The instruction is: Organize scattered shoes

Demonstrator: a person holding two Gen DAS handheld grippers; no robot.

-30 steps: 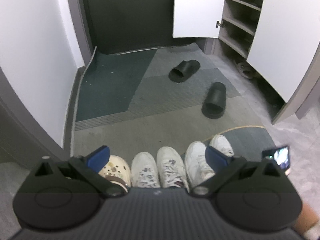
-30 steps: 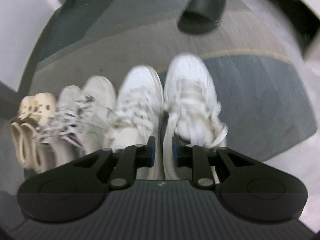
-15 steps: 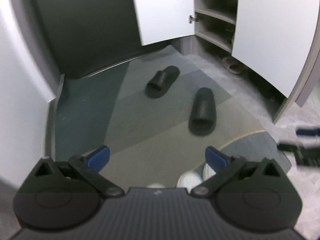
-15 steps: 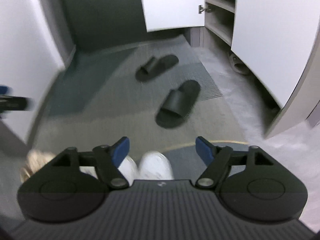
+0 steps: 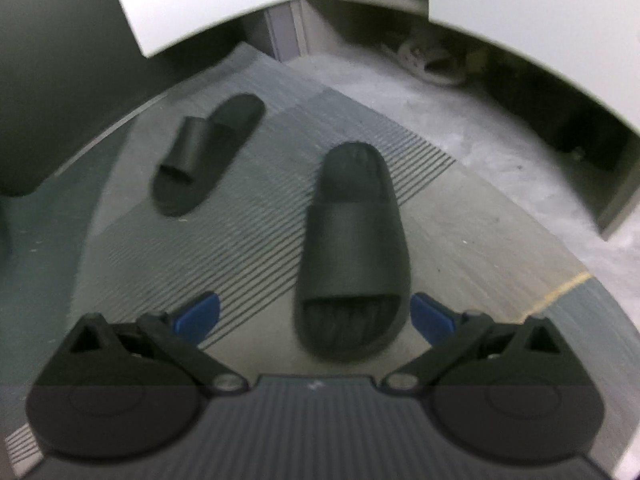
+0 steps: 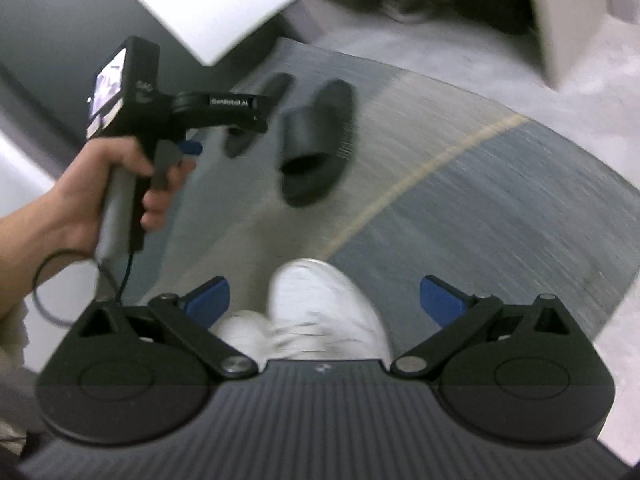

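You are lowering left gripper [image 5: 314, 316], fingers spread wide and empty, over near black slide [image 5: 352, 248] at twelve o'clock on mat. Right gripper [image 6: 324, 300] fingers have just been opening, nothing between, above white sneakers [image 6: 316, 316]. Next: straddle slide, close.

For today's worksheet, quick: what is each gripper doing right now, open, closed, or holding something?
Left gripper: open, holding nothing.
Right gripper: jaws have just been opening, now open, holding nothing.

Two black slides lie ahead of the left gripper's [image 5: 315, 316] blue-padded black fingers: the nearer slide [image 5: 352, 248] on grey ribbed matting [image 5: 248, 248], the farther slide [image 5: 208, 156] beyond. White sneakers [image 6: 320, 312] sit between the right gripper's [image 6: 325, 303] blue pads; a yellow line [image 6: 420, 172] crosses the grey mat.
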